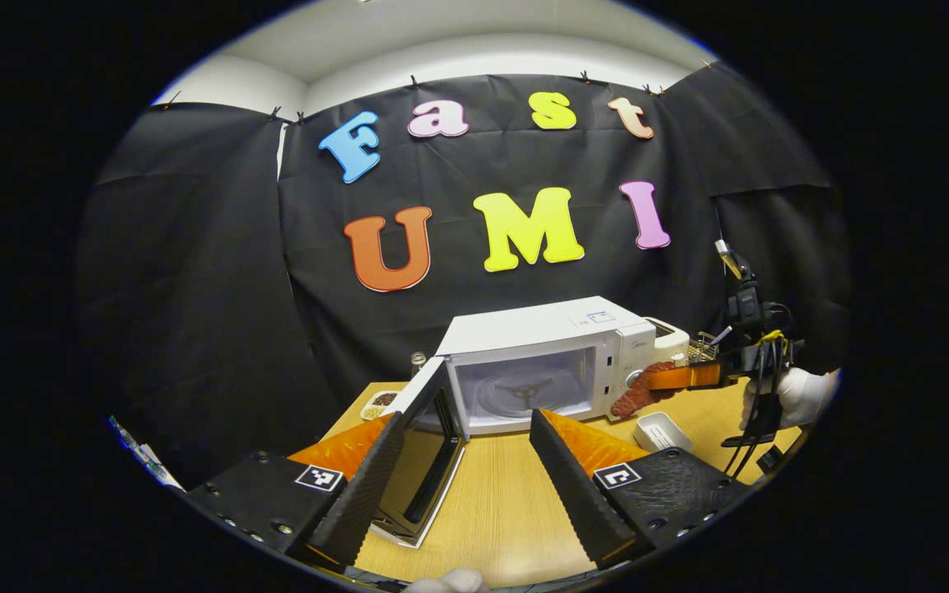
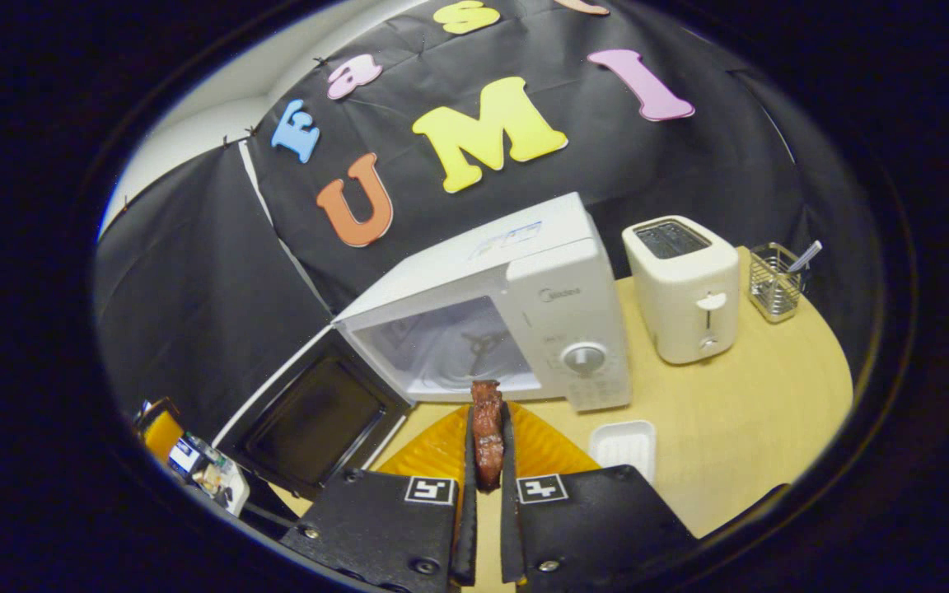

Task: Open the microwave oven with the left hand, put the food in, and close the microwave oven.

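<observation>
Two tongs over a light wooden table [image 2: 738, 428]. Left tongs [image 1: 466, 469]: fingers spread wide with nothing between them, low over the table in front of the white box-shaped microwave oven [image 2: 524, 305]. Right tongs [image 2: 487, 486]: closed on a reddish-brown, lumpy strip of food [image 2: 487, 428], both fingers pressing its sides, the food's far end pointing at the oven's cavity. In the left gripper view the right tongs [image 1: 676, 377] appear at the right, held by a white-gloved hand [image 1: 796, 395], with the food [image 1: 639, 394] just in front of the oven's control panel. Dark-windowed oven door [image 2: 314, 420]: swung fully open to the left; the cavity is lit and bare, glass turntable visible. Small white rectangular tray [image 2: 624, 445]: on the table just before the oven's panel. Cream two-slot toaster [image 2: 684, 288]: just right of the oven. Wire mesh basket [image 2: 775, 284]: right of the toaster, holding a utensil. Small dish of dark contents [image 1: 380, 403]: left of the oven, near the door.
</observation>
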Demonstrator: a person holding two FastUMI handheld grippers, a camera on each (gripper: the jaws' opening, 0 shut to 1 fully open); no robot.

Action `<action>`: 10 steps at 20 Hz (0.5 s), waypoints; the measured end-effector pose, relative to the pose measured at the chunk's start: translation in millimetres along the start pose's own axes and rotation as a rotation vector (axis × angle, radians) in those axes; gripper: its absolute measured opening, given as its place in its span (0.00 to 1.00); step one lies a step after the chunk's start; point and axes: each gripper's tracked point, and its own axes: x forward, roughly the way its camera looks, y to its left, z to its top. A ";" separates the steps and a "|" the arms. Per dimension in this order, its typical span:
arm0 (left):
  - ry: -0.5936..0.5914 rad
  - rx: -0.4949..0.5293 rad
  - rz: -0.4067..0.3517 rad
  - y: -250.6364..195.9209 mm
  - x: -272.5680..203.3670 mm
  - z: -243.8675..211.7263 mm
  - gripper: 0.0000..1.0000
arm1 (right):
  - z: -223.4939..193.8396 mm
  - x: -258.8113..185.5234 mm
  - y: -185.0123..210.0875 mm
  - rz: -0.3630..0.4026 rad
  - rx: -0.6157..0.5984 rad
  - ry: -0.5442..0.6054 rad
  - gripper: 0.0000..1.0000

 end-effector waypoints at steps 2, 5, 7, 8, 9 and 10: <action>0.006 -0.009 -0.028 8.5 4.3 -4.9 0.95 | -6.7 28.2 30.2 0.021 0.086 -0.031 0.14; 0.012 0.009 -0.068 22.2 3.9 -10.6 0.95 | -16.3 74.9 57.5 0.014 0.206 -0.087 0.14; 0.019 0.007 -0.079 34.0 5.4 -13.7 0.95 | -22.6 105.7 68.4 0.000 0.309 -0.129 0.14; 0.032 -0.003 -0.086 38.3 6.1 -17.7 0.95 | -27.6 121.0 69.8 -0.014 0.358 -0.148 0.14; 0.037 -0.011 -0.092 43.5 6.0 -19.5 0.95 | -29.9 134.5 69.2 -0.031 0.408 -0.169 0.14; 0.041 -0.013 -0.094 48.8 7.0 -21.2 0.95 | -32.4 147.6 70.6 -0.053 0.449 -0.197 0.14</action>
